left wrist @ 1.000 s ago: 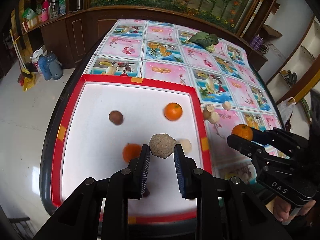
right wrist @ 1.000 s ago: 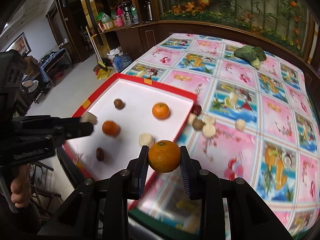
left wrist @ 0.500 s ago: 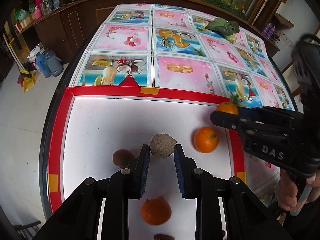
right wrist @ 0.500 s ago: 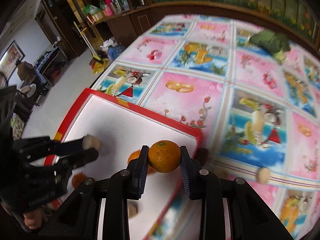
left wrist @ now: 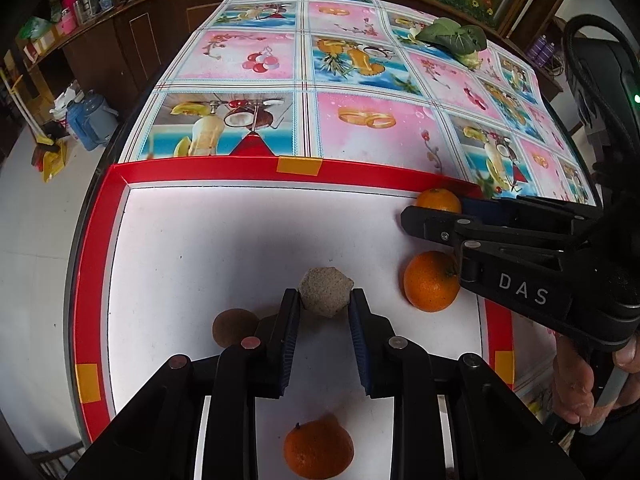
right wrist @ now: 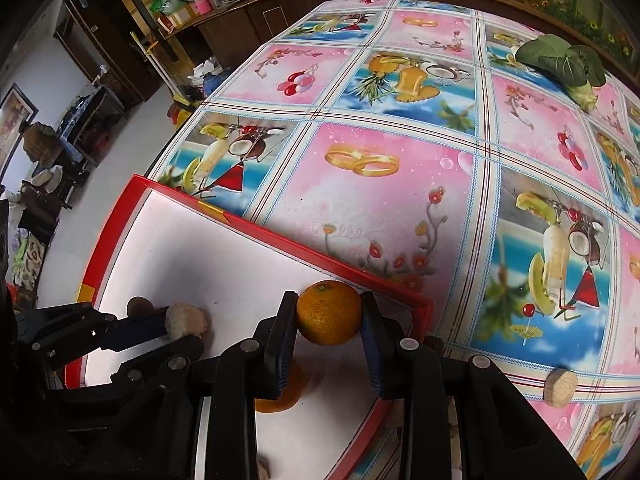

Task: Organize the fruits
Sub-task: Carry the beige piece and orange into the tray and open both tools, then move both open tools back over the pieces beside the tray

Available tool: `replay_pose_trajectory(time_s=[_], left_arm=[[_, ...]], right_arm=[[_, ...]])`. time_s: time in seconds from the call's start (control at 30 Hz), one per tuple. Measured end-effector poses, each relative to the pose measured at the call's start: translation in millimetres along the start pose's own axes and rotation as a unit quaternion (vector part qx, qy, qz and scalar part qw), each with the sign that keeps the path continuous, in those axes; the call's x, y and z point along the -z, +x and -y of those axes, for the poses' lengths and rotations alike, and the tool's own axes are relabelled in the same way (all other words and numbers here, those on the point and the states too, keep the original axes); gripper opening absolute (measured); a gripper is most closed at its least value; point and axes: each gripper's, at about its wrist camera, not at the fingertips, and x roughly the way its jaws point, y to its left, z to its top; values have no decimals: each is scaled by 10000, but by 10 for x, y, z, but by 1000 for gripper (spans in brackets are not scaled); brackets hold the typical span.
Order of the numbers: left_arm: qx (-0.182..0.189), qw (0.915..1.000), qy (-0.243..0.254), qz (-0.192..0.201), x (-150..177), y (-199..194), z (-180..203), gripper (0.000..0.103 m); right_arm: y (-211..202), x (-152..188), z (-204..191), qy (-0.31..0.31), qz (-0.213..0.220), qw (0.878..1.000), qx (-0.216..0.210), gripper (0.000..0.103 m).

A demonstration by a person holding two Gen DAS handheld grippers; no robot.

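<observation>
My left gripper (left wrist: 325, 300) is shut on a beige rough lump (left wrist: 326, 291), held over the middle of the red-rimmed white tray (left wrist: 96, 264). My right gripper (right wrist: 329, 314) is shut on an orange (right wrist: 329, 312), held over the tray's far right corner; it also shows in the left wrist view (left wrist: 438, 201). Two more oranges (left wrist: 430, 286) (left wrist: 319, 449) and a brown round fruit (left wrist: 235, 327) lie in the tray. The left gripper (right wrist: 186, 322) with its lump shows in the right wrist view.
The tray sits on a table with a pink and blue fruit-print cloth (right wrist: 384, 184). A beige lump (right wrist: 561, 386) lies on the cloth right of the tray. A leafy green vegetable (right wrist: 560, 62) lies at the far end. Floor and cabinets lie to the left.
Both grippers have moved forward over the tray toward its far edge, each still holding its item. The right gripper's orange is now above the tray's far right corner.
</observation>
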Motion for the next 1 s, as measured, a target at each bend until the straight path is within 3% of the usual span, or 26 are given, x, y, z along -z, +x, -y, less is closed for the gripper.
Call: replay_pose_trajectory(time_s=[0.17,0.3,0.43,0.53,0.67,0.9,1.0], left_arm=[[33,10000,-36,50,26,-50,-6,36],[61,9994,-97,333,87,-307,10,41],[124,9971,-88,744,264,-681,135,58],[344,9957,23,854,497,-864,335,60],[577,9954,302,708,778,-884,650,61],[542,9955,706,335,954,-755,1147,60],[484,9952,799,287,924,-740,1310,60]], right_arm=[[-36,-13,59,196,-8,9996,-183,38],[-364,20,105,312,282,9987,-275,39],[-872,214,224,427,773,9958,-241,57],[-1180,502,406,604,1041,9927,-91,60],[-1379,1017,690,919,1120,9890,287,61],[-1350,1690,974,1197,799,9874,658,62],[-1437,1907,1071,1302,946,9852,594,65]])
